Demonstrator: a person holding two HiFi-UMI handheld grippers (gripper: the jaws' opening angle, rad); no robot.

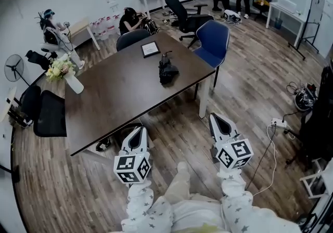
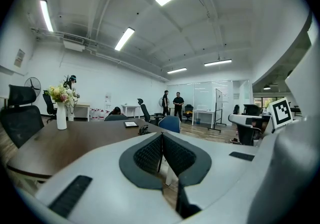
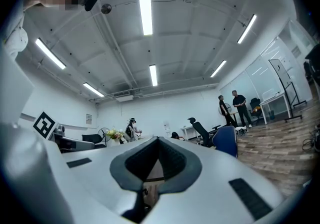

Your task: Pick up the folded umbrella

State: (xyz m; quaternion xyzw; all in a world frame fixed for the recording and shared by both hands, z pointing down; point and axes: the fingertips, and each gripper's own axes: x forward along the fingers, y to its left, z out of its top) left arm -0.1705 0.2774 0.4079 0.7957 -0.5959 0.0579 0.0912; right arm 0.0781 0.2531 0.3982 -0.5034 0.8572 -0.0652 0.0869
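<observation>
The folded black umbrella (image 1: 167, 70) lies on the dark brown table (image 1: 114, 96), toward its far right end. In the left gripper view the umbrella (image 2: 144, 129) is a small dark shape far beyond the jaws. My left gripper (image 1: 137, 131) hovers off the table's near edge, its jaws pressed together with nothing between them (image 2: 161, 140). My right gripper (image 1: 217, 119) hangs over the wooden floor to the right of the table, also shut and empty (image 3: 157, 146). Both grippers are well short of the umbrella. The right gripper view does not show the umbrella.
A tablet (image 1: 150, 49) lies near the table's far edge. A white vase of flowers (image 1: 66, 73) stands at the left end. A blue chair (image 1: 213, 42) and black chairs (image 1: 49, 113) ring the table. People stand and sit at the back. Cables and a power strip (image 1: 278, 123) lie on the right.
</observation>
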